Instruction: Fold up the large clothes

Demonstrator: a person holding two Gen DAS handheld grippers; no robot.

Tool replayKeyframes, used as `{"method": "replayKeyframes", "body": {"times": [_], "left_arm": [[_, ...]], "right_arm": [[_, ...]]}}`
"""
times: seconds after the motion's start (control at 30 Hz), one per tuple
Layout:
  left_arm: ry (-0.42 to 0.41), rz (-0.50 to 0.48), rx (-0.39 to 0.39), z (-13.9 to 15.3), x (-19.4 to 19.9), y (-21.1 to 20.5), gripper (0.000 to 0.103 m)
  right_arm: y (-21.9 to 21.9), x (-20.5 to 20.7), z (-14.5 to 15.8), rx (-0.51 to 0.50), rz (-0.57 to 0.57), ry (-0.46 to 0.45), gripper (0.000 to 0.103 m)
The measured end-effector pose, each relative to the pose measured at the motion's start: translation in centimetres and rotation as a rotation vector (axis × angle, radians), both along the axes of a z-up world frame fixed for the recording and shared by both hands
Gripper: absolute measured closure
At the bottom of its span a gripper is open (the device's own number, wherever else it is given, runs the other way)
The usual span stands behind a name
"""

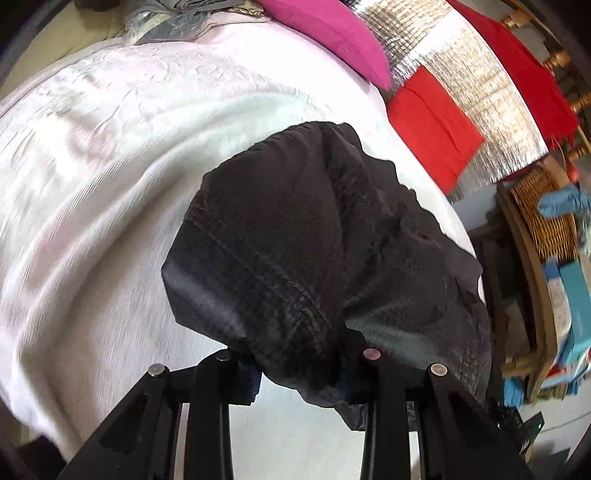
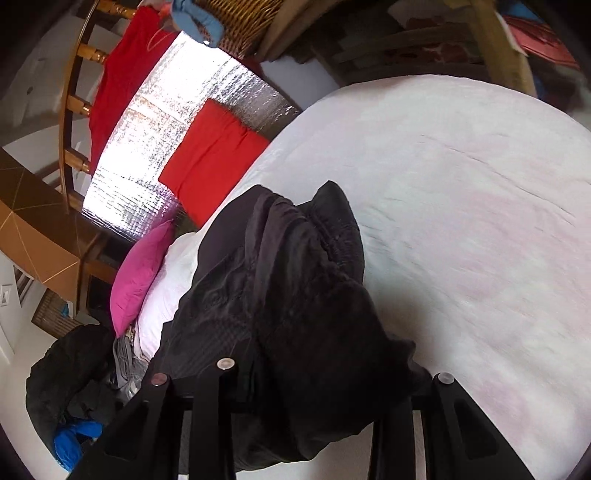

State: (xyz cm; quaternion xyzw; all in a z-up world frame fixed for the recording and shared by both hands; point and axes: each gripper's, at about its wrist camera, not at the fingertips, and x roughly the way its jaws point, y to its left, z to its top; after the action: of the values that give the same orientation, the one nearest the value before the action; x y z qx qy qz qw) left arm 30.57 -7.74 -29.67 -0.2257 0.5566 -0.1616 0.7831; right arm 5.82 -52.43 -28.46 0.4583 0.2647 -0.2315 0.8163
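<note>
A large black garment [image 1: 295, 240] hangs bunched over the pale bedsheet [image 1: 110, 206]. In the left wrist view my left gripper [image 1: 301, 365] is shut on a thick fold of the garment, with cloth draped over both fingertips. A stitched seam runs down the fold toward the jaws. In the right wrist view the same black garment [image 2: 288, 295] is gathered in a heap, and my right gripper [image 2: 325, 391] is shut on another bunch of it. The cloth hides the pads of both grippers. The garment trails away from each gripper across the bedsheet [image 2: 461, 221].
A magenta pillow [image 1: 332, 33] and a red cushion [image 1: 432, 129] lie at the bed's far edge against a silver foil panel [image 1: 480, 81]. A wicker basket [image 1: 543, 214] and shelves stand to the right. A dark clothes pile [image 2: 70, 387] lies on the floor.
</note>
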Motion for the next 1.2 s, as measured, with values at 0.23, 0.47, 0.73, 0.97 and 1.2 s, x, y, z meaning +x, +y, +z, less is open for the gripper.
{"method": "replayKeyframes", "body": {"times": [0.23, 0.47, 0.73, 0.97, 1.2], "left_arm": [[-0.004, -0.083, 0.135, -0.3, -0.5, -1.2, 0.047], [-0.191, -0.104, 0.422, 2.7, -4.3, -2.8, 0.035], [-0.396, -0.095, 0.517, 7.0, -8.5, -1.1, 0.035], [-0.493, -0.082, 0.539, 10.1, -8.5, -1.4, 0.034], [-0.491, -0.077, 0.580, 10.2, -5.6, -2.4, 0.034]], "right_arm": [[-1.1, -0.9, -1.2, 0.035, 0.047, 0.059, 0.046], [0.6, -2.2, 0.1, 0.012, 0.120, 0.146, 0.031], [4.0, -5.3, 4.6, -0.153, 0.284, 0.225, 0.031], [5.2, -3.5, 8.8, -0.241, 0.329, 0.151, 0.031], [5.2, 4.4, 8.5, -0.292, 0.387, 0.163, 0.031]]}}
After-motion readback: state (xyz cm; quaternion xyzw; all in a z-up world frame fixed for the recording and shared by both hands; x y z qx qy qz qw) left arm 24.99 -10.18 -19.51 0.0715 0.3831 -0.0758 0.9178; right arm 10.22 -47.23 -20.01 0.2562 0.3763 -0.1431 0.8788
